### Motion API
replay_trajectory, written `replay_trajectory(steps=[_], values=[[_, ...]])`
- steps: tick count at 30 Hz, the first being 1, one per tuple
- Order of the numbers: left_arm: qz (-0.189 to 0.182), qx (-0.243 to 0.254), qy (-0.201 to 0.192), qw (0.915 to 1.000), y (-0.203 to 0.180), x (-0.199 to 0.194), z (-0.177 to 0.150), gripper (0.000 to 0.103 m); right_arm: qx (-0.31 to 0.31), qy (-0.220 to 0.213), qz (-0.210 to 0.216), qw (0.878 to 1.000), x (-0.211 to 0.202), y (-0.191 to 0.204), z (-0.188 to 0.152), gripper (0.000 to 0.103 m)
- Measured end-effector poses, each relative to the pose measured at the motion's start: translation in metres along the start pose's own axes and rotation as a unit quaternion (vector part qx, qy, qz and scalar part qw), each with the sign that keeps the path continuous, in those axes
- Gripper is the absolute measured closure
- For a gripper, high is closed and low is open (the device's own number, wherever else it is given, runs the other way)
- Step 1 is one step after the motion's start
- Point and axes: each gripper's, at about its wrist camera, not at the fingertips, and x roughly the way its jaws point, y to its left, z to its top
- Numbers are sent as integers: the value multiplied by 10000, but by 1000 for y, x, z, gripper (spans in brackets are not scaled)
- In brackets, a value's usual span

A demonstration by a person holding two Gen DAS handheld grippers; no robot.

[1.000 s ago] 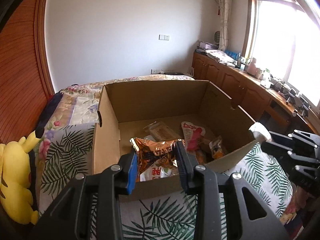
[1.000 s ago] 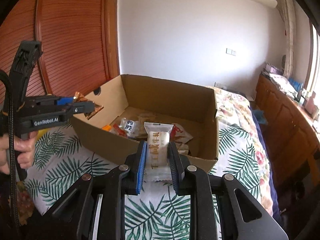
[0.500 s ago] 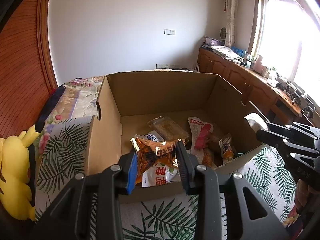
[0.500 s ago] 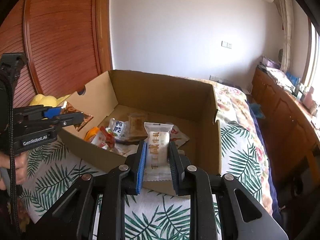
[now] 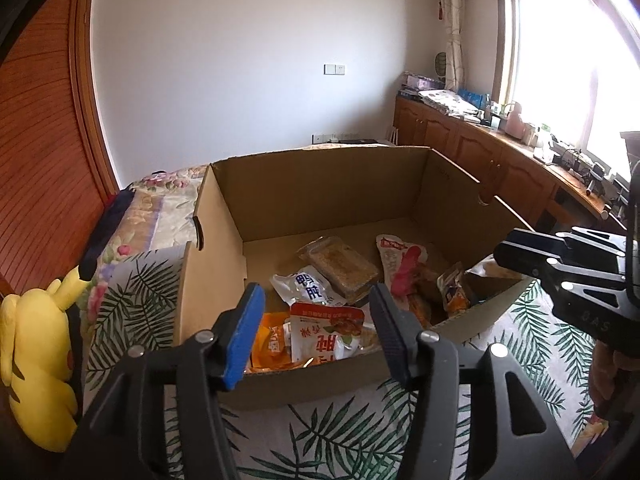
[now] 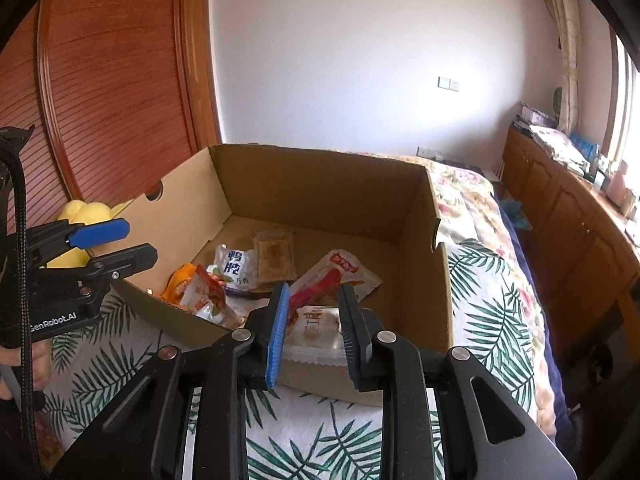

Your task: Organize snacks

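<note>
An open cardboard box [image 5: 320,196] stands on the bed and holds several snack packets. My left gripper [image 5: 316,320] is open and empty over the box's near wall; the orange-and-white packet [image 5: 328,336] lies in the box below it. My right gripper [image 6: 314,322] is open at the box's near edge [image 6: 444,300]. The white packet [image 6: 316,328] sits between its fingers, resting on the box's near edge, seemingly loose. Each gripper shows in the other's view: the right [image 5: 568,264], the left [image 6: 108,244].
The bed has a palm-leaf sheet [image 6: 492,320] and a floral cover [image 5: 160,208]. A yellow plush toy [image 5: 36,360] lies left of the box. Wooden cabinets [image 5: 500,164] run along the window wall on the right. A wooden wardrobe [image 6: 120,80] stands on the left.
Both grippers have opened. The left one let the orange packet drop into the box. The right one released its grip on the white packet at the box's near edge.
</note>
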Motion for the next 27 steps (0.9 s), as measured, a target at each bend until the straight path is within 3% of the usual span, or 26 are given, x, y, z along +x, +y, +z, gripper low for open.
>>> replay_trajectory(steps=[10, 16, 27], values=[[-47, 69, -137, 9999, -4, -36, 1, 48, -18, -266, 40, 9996, -32, 5, 14, 69], [-62, 110, -240, 9996, -8, -65, 2, 48, 1, -464, 144, 9988, -65, 8, 24, 69], [-23, 124, -412, 9991, -16, -110, -17, 47, 0, -648, 84, 9979, -119, 26, -15, 66]])
